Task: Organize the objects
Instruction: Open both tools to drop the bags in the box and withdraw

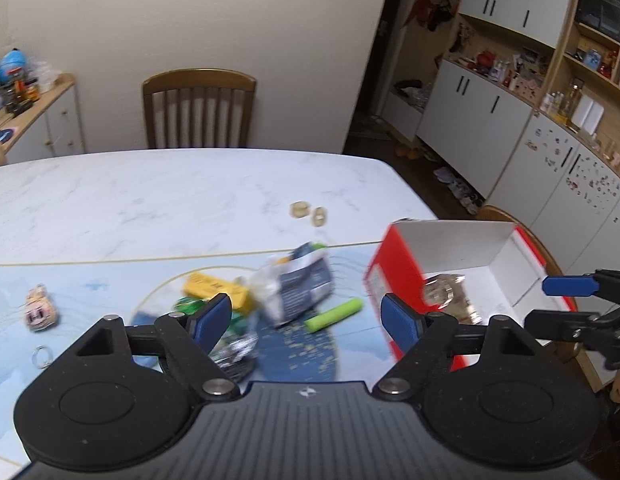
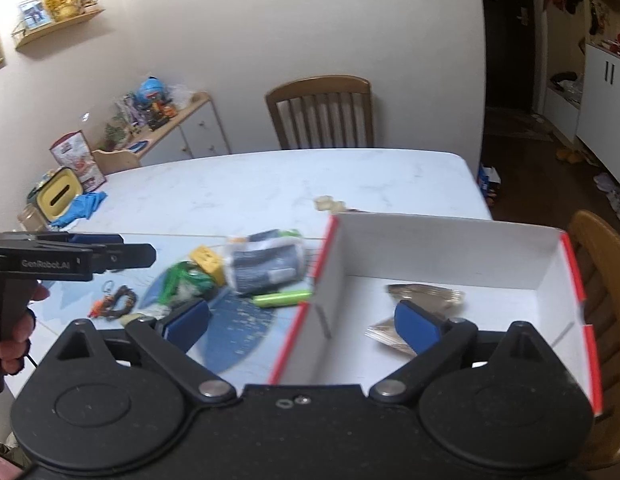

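A red-and-white open box (image 1: 465, 256) (image 2: 441, 256) stands at the table's right edge with shiny gold packets (image 2: 425, 294) inside. A pile lies left of it: a blue-white pouch (image 1: 300, 284) (image 2: 266, 266), a green tube (image 1: 333, 315) (image 2: 282, 299), a yellow box (image 1: 214, 290) (image 2: 208, 262), green wrappers (image 1: 190, 305). My left gripper (image 1: 306, 320) is open and empty above the pile. My right gripper (image 2: 302, 322) is open and empty, straddling the box's left wall. Each gripper also shows in the other's view: the right one (image 1: 569, 300), the left one (image 2: 122, 252).
Two small gold items (image 1: 308, 213) lie farther back on the marble table (image 1: 150, 196). A pink toy (image 1: 40, 307) and a ring (image 1: 42, 356) lie at left. A dark bracelet (image 2: 118, 302) lies by the pile. Chairs (image 1: 198, 108) (image 2: 601, 264) stand behind and at right.
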The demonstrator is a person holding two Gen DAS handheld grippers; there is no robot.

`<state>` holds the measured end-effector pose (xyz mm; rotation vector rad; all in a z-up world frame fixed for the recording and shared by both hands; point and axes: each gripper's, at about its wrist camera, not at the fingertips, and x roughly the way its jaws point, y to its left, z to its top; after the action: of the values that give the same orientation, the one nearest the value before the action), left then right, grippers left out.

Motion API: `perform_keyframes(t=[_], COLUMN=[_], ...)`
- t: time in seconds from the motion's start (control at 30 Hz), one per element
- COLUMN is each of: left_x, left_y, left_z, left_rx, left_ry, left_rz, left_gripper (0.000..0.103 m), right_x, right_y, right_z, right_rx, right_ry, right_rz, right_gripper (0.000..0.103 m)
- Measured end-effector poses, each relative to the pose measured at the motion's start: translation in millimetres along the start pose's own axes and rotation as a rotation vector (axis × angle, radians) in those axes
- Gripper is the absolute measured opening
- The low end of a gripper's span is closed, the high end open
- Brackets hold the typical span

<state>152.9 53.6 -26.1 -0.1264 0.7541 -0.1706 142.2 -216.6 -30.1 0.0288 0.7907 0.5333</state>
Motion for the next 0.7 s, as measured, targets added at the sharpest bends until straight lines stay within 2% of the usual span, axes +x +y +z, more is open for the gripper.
perform_keyframes(t=[0.17, 0.3, 0.4, 0.6, 0.7], left_x=[-11, -17, -18, -16, -11], left_y=[35, 65, 89, 131, 148], left_z=[-12, -19, -24, -35, -41], left_rx=[-0.019, -0.045, -0.073, -0.103, -0.086], left_ry=[-0.015, -0.018, -0.010, -0.009, -0.008], left_rz=[0.020, 0.032, 0.027, 0.039, 0.054], left_gripper=[0.082, 0.087, 0.103, 0.103, 0.103], right_x=[12, 23, 32, 54, 67], right_y=[28, 47, 61, 85, 96], right_z=[-2, -4, -5, -7, -5], right_rx=[-0.003, -0.001, -0.005, -0.012, -0.019], right_ry=[0.021, 0.039, 0.053, 0.079, 0.086], right_rz=[0.011, 0.013, 0.014, 0.005, -0.005], right_gripper=[0.100, 0.100, 0.100, 0.100, 0.100])
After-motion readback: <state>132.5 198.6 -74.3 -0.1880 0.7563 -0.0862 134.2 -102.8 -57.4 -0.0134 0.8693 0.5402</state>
